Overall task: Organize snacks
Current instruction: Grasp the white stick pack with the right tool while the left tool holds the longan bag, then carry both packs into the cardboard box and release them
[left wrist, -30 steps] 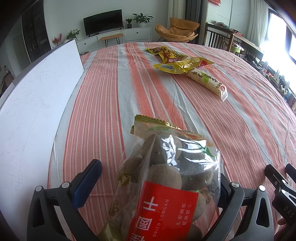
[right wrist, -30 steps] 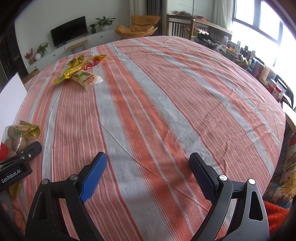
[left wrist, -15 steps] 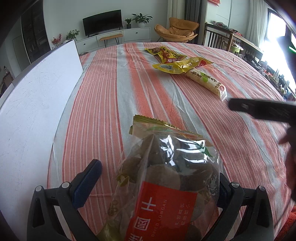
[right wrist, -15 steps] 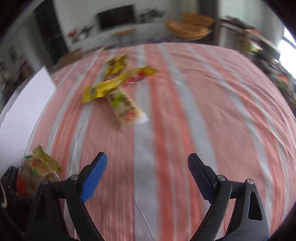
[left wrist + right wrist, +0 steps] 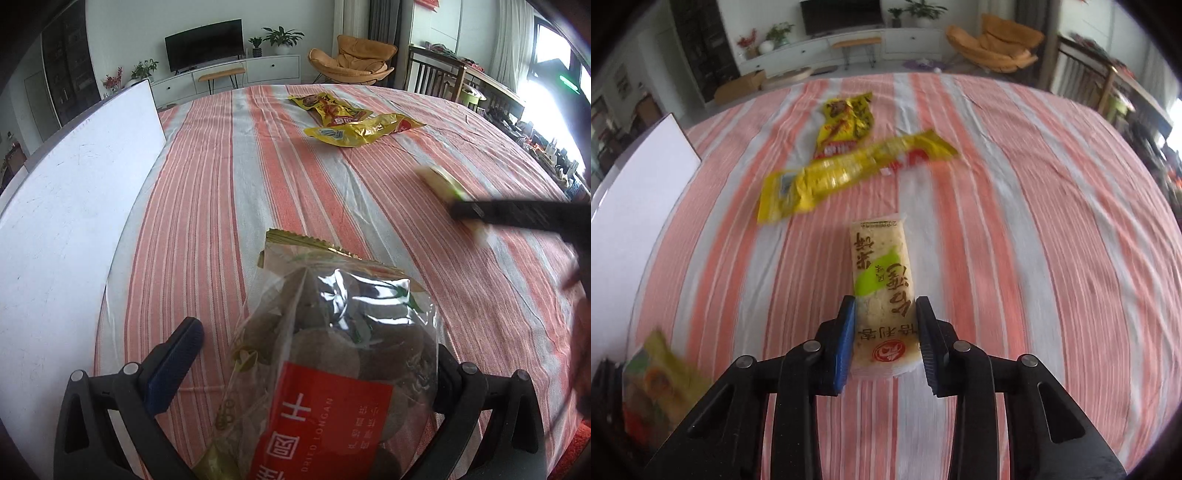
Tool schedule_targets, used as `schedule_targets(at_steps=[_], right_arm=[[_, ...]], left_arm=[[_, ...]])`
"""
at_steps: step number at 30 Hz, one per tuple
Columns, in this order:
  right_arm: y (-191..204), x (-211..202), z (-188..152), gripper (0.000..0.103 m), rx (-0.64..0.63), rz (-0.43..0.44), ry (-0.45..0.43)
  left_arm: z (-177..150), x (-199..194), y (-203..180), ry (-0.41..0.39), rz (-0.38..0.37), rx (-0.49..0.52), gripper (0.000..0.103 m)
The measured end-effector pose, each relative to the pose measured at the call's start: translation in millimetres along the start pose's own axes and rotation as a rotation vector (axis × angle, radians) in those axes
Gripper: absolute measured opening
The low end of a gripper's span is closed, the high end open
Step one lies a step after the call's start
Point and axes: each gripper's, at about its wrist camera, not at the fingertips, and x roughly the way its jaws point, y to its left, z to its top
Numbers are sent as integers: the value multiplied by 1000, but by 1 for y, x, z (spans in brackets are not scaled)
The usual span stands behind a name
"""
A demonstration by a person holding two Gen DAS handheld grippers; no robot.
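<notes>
The right gripper (image 5: 885, 334), which a second ago hung with its jaws spread wide over bare striped cloth, has swung across the counter (image 5: 1052, 229) and now has them pressed against the two long edges of the rice cracker packet (image 5: 881, 280), pinching its near end while the rest of the packet points away toward the far side. That looks like the grasp for the next piece of sorting; whether the packet has left the cloth yet cannot be told from here. The left gripper (image 5: 314, 369) has not shifted in that time: the bag of dried longan (image 5: 332, 362) sits between its jaws, but the bag hides one pad, so whether it is truly pinched cannot be told. Beyond the packet lie a long yellow snack packet (image 5: 849, 170) and, just behind it, a yellow and red pouch (image 5: 846, 123), the two overlapping or touching. A white board (image 5: 74, 192) lies along the left edge. Nothing blocks a lift; the yellow packet sits near the cracker's far end.
</notes>
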Motion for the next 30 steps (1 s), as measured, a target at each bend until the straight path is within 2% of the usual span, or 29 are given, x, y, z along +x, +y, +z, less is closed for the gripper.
schedule_targets(at_steps=[6, 9, 13, 16, 19, 21, 22, 23, 24, 25, 30], right_arm=[[-9, -59, -100, 34, 196, -21, -35], [-5, -77, -132, 34, 213, -56, -60], [4, -78, -127, 39, 164, -93, -47], [11, -70, -118, 60, 138, -113, -33], [20, -61, -119, 62, 103, -138, -40], [23, -61, -119, 52, 91, -138, -50], [23, -62, -118, 31, 90, -135, -50], [22, -63, -117, 30, 88, -143, -42], [18, -64, -118, 30, 107, -124, -29], [14, -66, -119, 30, 135, -96, -27], [-8, -95, -134, 30, 284, 32, -80]], left_arm=[[0, 0, 0, 0, 1, 0, 103], [0, 0, 0, 0, 0, 1, 103], [0, 0, 0, -1, -1, 1, 103], [0, 0, 0, -1, -2, 2, 103], [0, -1, 0, -1, -3, 2, 103], [2, -1, 1, 8, -11, 11, 103], [3, 0, 1, 19, -17, 18, 103], [4, -1, 2, 29, -21, 18, 98], [5, -4, 3, 22, -23, 17, 77], [5, -9, 3, 6, -17, 24, 70], [1, -25, 14, 60, -136, -72, 69]])
